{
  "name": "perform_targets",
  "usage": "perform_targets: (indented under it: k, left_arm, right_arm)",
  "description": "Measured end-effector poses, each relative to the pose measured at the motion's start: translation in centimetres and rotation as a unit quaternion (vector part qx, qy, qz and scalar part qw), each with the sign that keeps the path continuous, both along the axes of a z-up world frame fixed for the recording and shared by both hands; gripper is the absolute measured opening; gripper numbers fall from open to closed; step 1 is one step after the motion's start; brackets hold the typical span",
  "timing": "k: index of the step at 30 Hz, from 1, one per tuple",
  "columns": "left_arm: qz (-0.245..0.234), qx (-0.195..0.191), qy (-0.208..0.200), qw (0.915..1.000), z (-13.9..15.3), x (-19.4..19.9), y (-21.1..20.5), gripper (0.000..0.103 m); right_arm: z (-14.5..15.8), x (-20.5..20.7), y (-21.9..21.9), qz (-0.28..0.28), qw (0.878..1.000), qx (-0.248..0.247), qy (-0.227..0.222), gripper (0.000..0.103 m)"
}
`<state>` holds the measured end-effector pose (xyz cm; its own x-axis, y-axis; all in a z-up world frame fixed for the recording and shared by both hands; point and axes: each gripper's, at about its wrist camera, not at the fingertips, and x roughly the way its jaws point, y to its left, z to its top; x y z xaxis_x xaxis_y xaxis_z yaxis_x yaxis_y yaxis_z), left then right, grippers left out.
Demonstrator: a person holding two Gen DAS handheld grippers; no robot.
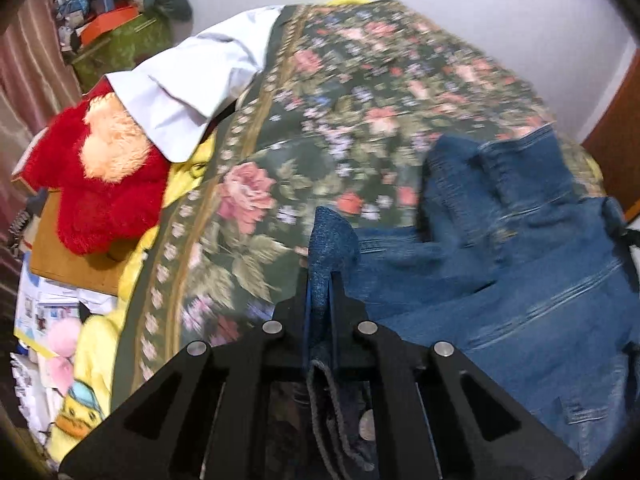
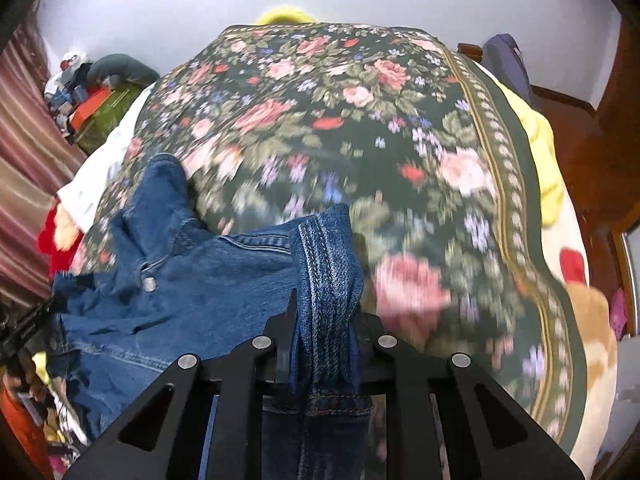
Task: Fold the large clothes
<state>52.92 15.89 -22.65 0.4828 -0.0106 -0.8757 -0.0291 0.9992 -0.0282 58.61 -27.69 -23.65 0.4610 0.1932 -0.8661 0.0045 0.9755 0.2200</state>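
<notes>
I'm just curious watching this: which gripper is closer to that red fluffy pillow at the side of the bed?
Left. The left gripper, clamping the jeans, has the red pillow close by, while the right gripper sees it far off beyond the denim.

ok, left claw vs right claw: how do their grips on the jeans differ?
The left claw pinches a thin, plain fold of the jeans; the right claw clamps a thicker bunch with heavy stitched seams. Denim pokes up past the left claw in a narrow tip, but spreads wide above the right. Both are shut on the same jeans over the floral bedspread.
</notes>
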Motion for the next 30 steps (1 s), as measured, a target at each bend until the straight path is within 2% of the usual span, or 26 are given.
perform_targets:
  k: [2,5,7,8,9,11,15,19,23,26,30]
  left_arm:
    - [0.017,0.006,0.011,0.9998,-1.2,0.8,1.0,0.008]
    - [0.037,-0.012,0.024,0.9989,-3.0,1.3,2.7,0.011]
    - [0.041,-0.023,0.02,0.9987,-3.5,1.0,3.3,0.014]
    - [0.04,-0.025,0.015,0.9988,-3.5,0.8,3.4,0.014]
    - [0.04,-0.023,0.012,0.9989,-3.4,0.6,3.3,0.015]
    - [0.037,-0.011,0.008,0.9992,-3.2,0.3,2.9,0.016]
    - [0.035,0.01,-0.002,0.9993,-2.1,-0.8,2.2,0.018]
    - [0.031,0.017,-0.013,0.9993,0.3,-2.5,1.6,0.019]
    - [0.008,0.048,-0.053,0.9974,4.3,-5.6,0.0,0.019]
    - [-0.011,0.051,-0.082,0.9953,7.1,-8.1,-1.1,0.021]
    - [-0.027,0.041,-0.128,0.9905,11.3,-12.3,-2.6,0.031]
  right_arm:
    - [-0.5,1.5,0.1,0.004,1.0,-0.007,0.001,0.016]
    - [-1.3,2.3,0.2,0.02,0.999,-0.025,0.002,0.018]
    - [-1.6,2.1,0.0,0.027,0.999,-0.034,0.001,0.029]
    - [-1.6,1.8,-0.2,0.024,0.999,-0.049,0.0,0.047]
    - [-1.7,1.6,-0.4,0.017,0.997,-0.079,-0.001,0.072]
    - [-1.6,1.1,-0.9,0.002,0.992,-0.122,-0.014,0.086]
    - [-0.8,-0.5,-1.8,0.01,0.993,-0.12,-0.015,0.086]
    - [2.0,-3.2,-1.4,0.018,0.991,-0.13,-0.037,0.086]
    - [6.2,-7.0,-0.2,0.038,0.988,-0.13,-0.074,0.087]
    - [9.5,-10.2,1.1,0.056,0.985,-0.126,-0.107,0.087]
    - [13.2,-14.4,2.8,0.074,0.98,-0.111,-0.146,0.087]
